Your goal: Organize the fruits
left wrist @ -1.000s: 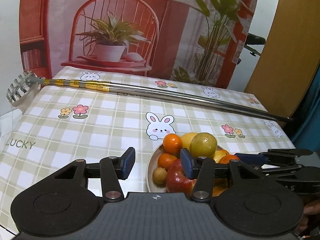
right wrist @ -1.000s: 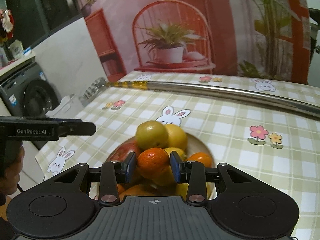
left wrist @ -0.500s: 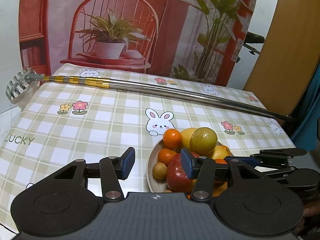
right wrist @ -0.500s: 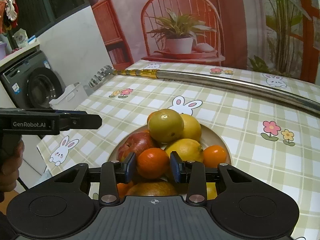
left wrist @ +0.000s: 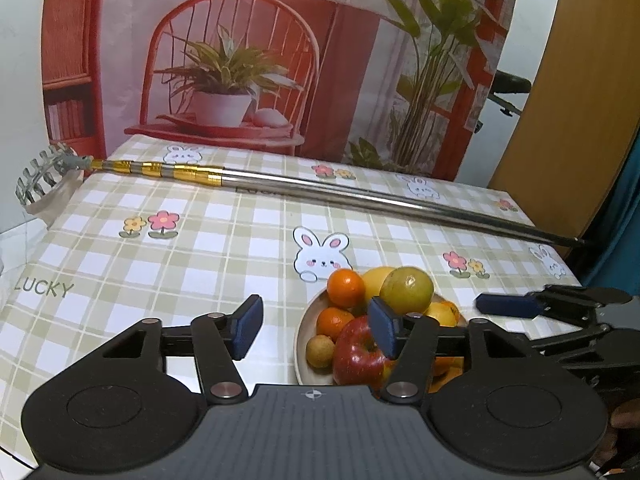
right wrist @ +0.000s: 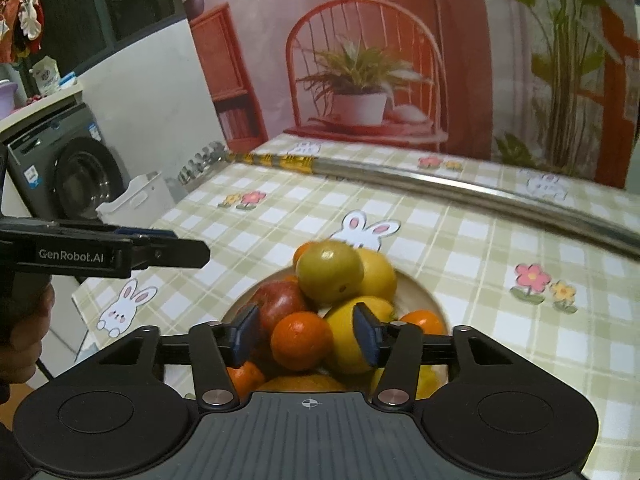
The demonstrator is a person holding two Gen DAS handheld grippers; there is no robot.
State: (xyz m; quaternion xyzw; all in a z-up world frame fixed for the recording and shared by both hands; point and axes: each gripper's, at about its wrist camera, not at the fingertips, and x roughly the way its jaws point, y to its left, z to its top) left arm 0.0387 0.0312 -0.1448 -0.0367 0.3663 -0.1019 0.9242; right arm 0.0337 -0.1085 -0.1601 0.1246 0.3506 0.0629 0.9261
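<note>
Now both hand-held grippers' jaws are opening, empty, over glossy mixed fruits point(right wrist: 332, 308) heaped high.

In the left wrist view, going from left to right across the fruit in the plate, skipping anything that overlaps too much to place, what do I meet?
Small brownish round fruit → red apple → greenish-yellow citrus on top of the pile → yellow fruit at the right side, partly hidden behind the gripper finger.

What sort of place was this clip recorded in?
Probably a home utility or laundry corner set up for recording: a front-loading washing machine stands beside a table with a bunny-print checked cloth, and a printed backdrop of a chair and plants hangs behind it.
</note>
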